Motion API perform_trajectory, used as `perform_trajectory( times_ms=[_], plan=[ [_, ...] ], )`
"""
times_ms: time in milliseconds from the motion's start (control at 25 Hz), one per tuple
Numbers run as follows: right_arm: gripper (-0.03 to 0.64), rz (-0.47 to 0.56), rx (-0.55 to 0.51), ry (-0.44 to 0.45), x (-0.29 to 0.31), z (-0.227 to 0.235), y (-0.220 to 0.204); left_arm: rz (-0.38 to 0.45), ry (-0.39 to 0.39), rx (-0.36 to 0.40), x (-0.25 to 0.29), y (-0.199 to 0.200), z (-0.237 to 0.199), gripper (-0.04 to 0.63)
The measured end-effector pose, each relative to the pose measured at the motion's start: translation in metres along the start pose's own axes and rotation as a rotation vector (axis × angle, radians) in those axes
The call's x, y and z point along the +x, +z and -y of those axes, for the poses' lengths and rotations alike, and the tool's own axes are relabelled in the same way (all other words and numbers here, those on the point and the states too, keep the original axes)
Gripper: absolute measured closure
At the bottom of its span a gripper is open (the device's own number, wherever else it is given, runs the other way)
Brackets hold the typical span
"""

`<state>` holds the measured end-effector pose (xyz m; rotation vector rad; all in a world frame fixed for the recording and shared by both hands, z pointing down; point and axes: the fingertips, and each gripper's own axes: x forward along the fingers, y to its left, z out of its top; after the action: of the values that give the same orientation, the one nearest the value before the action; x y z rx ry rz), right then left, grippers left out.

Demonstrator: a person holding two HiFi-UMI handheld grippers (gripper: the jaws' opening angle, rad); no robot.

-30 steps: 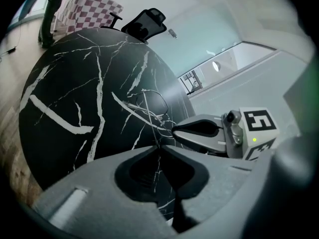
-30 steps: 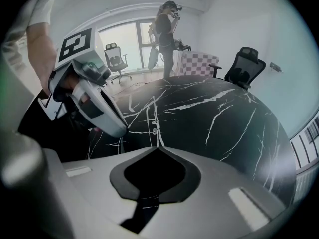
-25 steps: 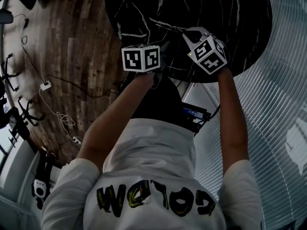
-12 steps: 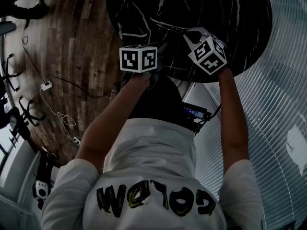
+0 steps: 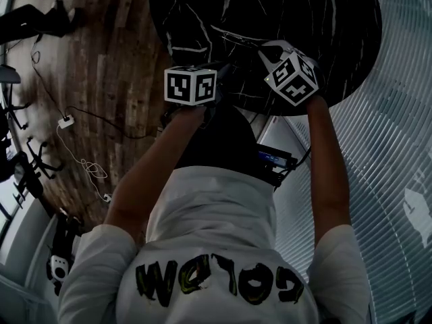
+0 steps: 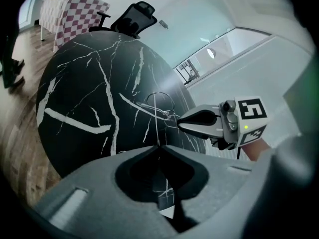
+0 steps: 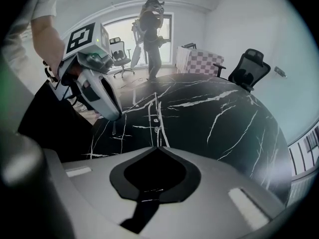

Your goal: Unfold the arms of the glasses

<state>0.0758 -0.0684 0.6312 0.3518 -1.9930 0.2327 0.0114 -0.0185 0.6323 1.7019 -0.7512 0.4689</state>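
Thin wire-rimmed glasses are held just above the black marble table, near its edge. My left gripper is shut on one thin arm, which runs straight up from its tips to the frame. My right gripper is shut on the other thin arm, a pale line with small hinges. In the left gripper view the right gripper reaches the glasses from the right. In the head view the left gripper and right gripper converge over the table rim, and the glasses barely show.
The person's body stands against the table's near edge. Black office chairs and a checkered cloth stand beyond the table. Another person stands by the window. Cables lie on the wooden floor.
My left gripper has rolled slightly and drifted a little to the left in the head view. My right gripper has stayed where it was.
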Motion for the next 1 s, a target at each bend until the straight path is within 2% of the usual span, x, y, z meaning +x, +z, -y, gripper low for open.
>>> perform_trajectory(
  times_ms=[480,800,1000],
  plan=[
    [0.616,-0.012,-0.005,0.014,0.0,-0.005,-0.004,-0.045,0.075,0.161,-0.012,-0.002,-0.009,0.578],
    [0.617,-0.025,-0.005,0.026,0.001,-0.005,-0.006,-0.075,0.145,0.249,-0.022,0.003,-0.024,0.578],
    [0.615,-0.023,-0.004,0.032,0.0,-0.007,-0.006,-0.094,0.158,0.284,-0.026,0.005,-0.028,0.578]
  ],
)
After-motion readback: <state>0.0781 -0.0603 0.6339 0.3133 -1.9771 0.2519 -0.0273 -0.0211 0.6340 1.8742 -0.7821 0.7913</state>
